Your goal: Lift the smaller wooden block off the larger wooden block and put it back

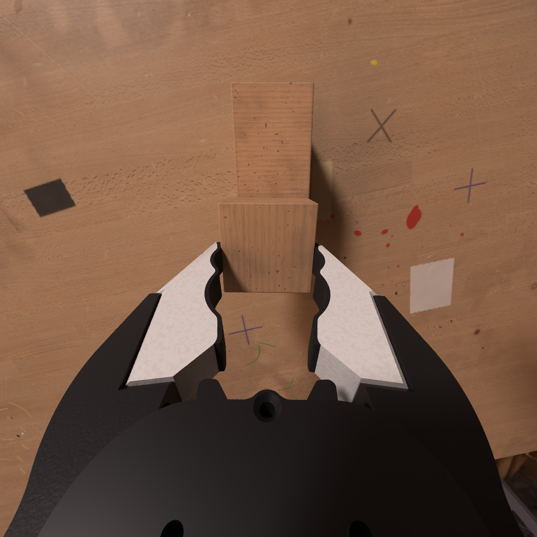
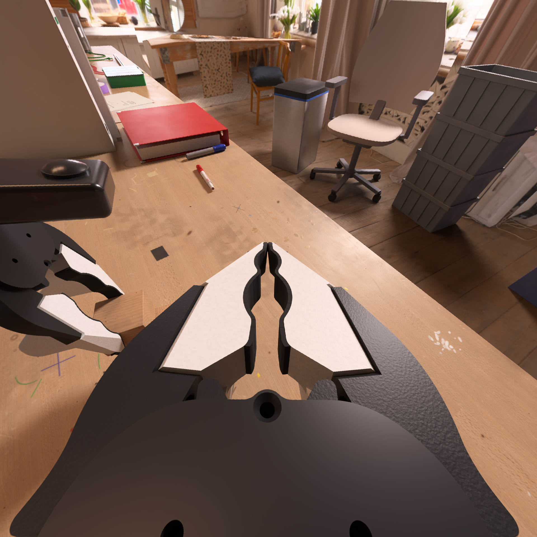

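Left gripper (image 1: 267,252): matte black domed housing fills the lower frame. Two round holes sit at the bottom edge, and one recessed bore lies at centre, just above the dome. Two black arms carry off-white, faintly mottled fingers (image 1: 180,313) tapering to points. Their inner faces are lined with black pads of wavy, scalloped profile.

Right gripper (image 2: 267,247): same construction. The black shell shows a pebbled grain along the right-hand arm. White fingers (image 2: 220,313) have the same scalloped black lining, with an identical central bore and two lower holes.
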Controlling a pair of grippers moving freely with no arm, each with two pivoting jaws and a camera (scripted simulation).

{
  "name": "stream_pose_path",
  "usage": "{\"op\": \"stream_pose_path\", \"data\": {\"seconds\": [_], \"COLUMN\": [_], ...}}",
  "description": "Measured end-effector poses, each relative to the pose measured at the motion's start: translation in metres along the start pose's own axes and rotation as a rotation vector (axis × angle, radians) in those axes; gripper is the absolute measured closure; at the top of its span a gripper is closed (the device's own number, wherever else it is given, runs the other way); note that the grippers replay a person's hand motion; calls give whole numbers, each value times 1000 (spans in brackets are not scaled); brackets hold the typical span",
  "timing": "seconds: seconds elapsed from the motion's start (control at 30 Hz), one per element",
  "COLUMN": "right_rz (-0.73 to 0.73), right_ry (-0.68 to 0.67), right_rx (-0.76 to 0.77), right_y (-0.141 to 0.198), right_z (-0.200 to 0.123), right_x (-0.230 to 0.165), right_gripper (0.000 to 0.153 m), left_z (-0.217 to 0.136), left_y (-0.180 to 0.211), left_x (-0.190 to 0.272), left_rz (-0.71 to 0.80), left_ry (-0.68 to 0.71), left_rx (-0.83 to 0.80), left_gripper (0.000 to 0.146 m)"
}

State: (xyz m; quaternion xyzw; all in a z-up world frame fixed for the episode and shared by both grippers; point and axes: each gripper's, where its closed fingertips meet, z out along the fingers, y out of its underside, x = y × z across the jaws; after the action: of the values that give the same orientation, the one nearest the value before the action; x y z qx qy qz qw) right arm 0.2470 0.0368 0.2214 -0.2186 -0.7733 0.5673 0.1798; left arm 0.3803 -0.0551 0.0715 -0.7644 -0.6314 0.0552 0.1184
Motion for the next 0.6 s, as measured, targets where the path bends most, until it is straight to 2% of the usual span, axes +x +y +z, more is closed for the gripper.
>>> {"op": "stream_pose_path", "data": {"seconds": [0.37,0.53,0.6], "right_rz": [-15,-23,-22], "right_ry": [2,-15,-19], "right_rx": [-11,-16,-16], "right_y": [0,0,0], "right_z": [-1,-1,-1], "right_x": [-3,-7,-7], "right_gripper": [152,152,152], "left_z": [-6,-11,-14], "left_y": [-3,-3,-8], "left_x": [-2,1,1], "left_rz": [1,-15,-17], "left_ry": [-119,-120,-126], "left_rx": [-102,-220,-215], "left_gripper": [83,83,83]}}
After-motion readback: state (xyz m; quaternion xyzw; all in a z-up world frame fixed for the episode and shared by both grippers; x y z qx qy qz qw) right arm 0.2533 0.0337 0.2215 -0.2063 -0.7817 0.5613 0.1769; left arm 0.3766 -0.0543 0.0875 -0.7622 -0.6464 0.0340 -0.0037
